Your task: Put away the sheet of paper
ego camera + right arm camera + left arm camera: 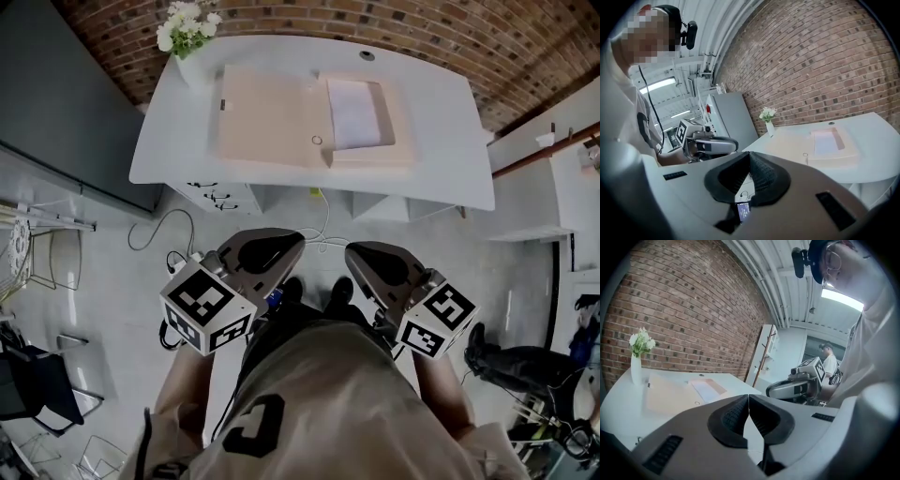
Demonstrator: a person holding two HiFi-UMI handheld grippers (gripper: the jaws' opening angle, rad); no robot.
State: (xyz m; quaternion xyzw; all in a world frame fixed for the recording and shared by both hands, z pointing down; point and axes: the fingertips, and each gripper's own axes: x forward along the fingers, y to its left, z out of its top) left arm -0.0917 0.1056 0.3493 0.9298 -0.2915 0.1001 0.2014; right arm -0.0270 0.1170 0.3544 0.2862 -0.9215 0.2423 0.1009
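Paper (354, 114) lying flat in the right half of an open folder (267, 117) on the table (450, 183), well ahead of both tools, long axis running away from the person, left tool (281, 242) and right tool (370, 253) clenched on nothing

Any print on the sheet of paper (354, 114) is too small to tell. The small screen (744, 212) below the right claw (749, 153) is illegible and partly covered.

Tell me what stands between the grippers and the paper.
Nothing visible. The paper lies uncovered in the open folder on the table. The left gripper and right gripper hang shut, short of the table's near edge; the vase stands aside at the far left corner.
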